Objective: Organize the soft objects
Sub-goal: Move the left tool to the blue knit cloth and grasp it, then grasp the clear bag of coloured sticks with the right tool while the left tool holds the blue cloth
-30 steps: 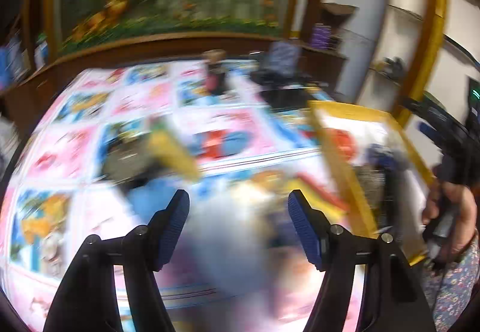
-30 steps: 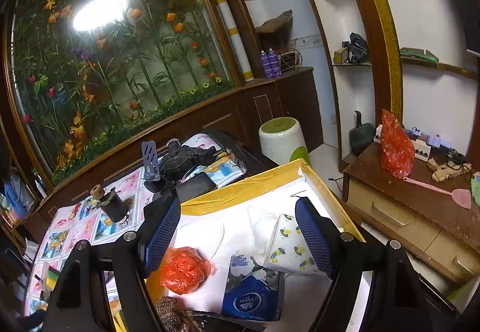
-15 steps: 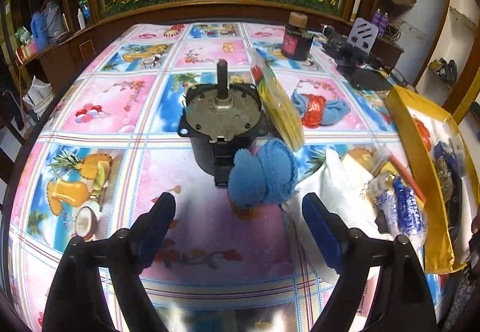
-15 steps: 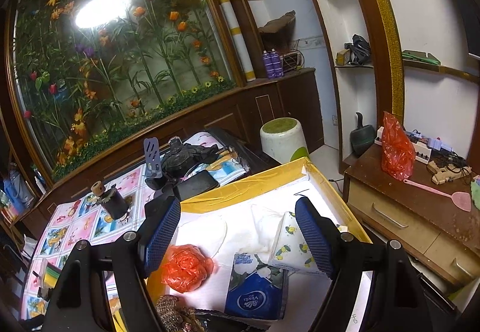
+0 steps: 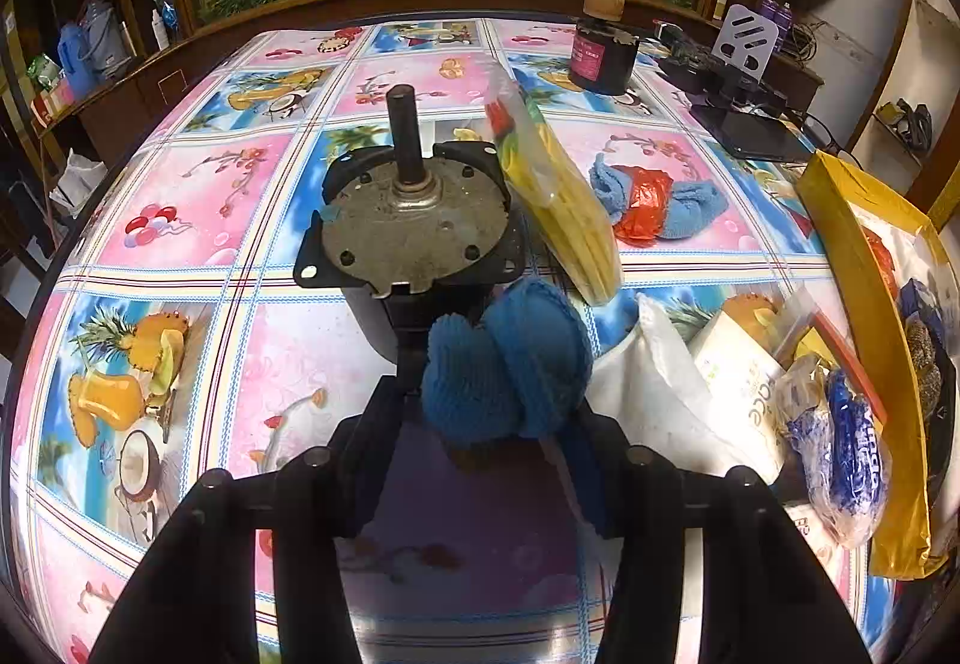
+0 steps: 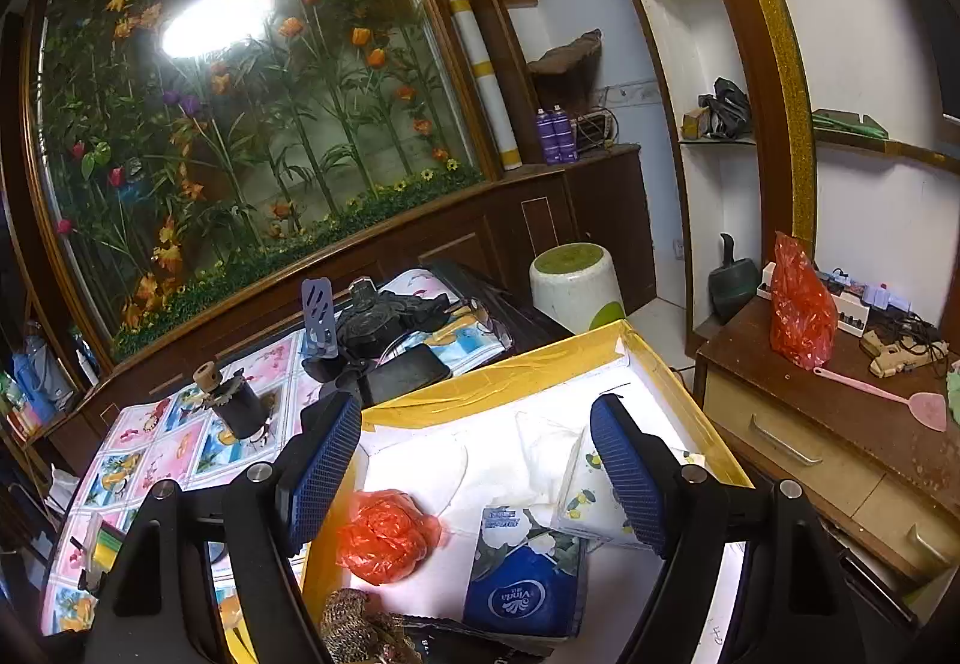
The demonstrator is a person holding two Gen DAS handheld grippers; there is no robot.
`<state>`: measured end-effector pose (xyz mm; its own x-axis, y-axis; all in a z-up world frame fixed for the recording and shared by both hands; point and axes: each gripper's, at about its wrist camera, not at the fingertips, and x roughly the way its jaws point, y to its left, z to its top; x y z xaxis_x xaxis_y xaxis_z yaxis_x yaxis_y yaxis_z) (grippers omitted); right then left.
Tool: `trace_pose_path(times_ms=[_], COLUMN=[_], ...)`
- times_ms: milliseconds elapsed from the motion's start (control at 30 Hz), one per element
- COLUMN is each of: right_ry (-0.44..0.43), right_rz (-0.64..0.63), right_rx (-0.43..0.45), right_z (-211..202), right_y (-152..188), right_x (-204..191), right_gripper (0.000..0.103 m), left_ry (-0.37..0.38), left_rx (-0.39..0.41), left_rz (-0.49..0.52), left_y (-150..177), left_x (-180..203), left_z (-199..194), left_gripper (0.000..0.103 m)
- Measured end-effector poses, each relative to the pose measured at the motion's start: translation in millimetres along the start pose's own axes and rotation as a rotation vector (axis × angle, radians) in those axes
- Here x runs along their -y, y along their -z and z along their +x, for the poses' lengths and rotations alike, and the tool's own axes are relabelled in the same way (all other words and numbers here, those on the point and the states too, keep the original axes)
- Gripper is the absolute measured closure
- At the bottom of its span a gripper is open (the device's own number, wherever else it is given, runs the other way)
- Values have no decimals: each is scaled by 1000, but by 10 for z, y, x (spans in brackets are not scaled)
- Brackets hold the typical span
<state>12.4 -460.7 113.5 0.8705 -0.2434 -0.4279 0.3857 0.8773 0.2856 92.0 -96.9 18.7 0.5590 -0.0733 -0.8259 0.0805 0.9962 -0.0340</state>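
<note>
My left gripper (image 5: 498,412) is shut on a rolled blue sock (image 5: 507,364) on the fruit-print tablecloth, right in front of a grey motor (image 5: 408,226). A second blue cloth with a red bag (image 5: 654,196) lies beyond. My right gripper (image 6: 474,466) is open and empty, hovering over the yellow-rimmed box (image 6: 498,382). The box holds a red plastic bag (image 6: 384,535), a blue tissue pack (image 6: 528,574), a lemon-print tissue pack (image 6: 591,496) and a brown knitted item (image 6: 354,628). The box also shows at the right edge of the left wrist view (image 5: 852,268).
A yellow sponge pack (image 5: 558,202) leans on the motor. White bags and a blue-print bag (image 5: 840,460) lie by the box. A dark jar (image 5: 603,45) and a black phone (image 5: 762,135) stand at the far side. A wooden cabinet (image 6: 840,436) is right of the box.
My left gripper moved forward to the blue sock and closed on it. My right gripper stayed open over the box, nearly still.
</note>
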Motion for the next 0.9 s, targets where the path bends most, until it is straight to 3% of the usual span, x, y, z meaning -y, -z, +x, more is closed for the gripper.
trace_pose_path(times_ms=[333, 500, 600, 900], right_ry=[-8, -105, -211, -429], right_rz=[-1, -59, -65, -107], right_rx=[63, 41, -35, -328], right_z=[-224, -384, -346, 58], right_y=[20, 147, 227, 630], right_x=[-80, -440, -673, -1440], right_gripper=[21, 16, 16, 16], left_ry=[62, 99, 99, 182], left_rx=[-29, 21, 47, -17], left_rz=[8, 46, 67, -22], left_y=[51, 90, 130, 126], left_x=[5, 47, 13, -419], left_z=[-118, -309, -391, -336], left_gripper=[56, 62, 62, 62])
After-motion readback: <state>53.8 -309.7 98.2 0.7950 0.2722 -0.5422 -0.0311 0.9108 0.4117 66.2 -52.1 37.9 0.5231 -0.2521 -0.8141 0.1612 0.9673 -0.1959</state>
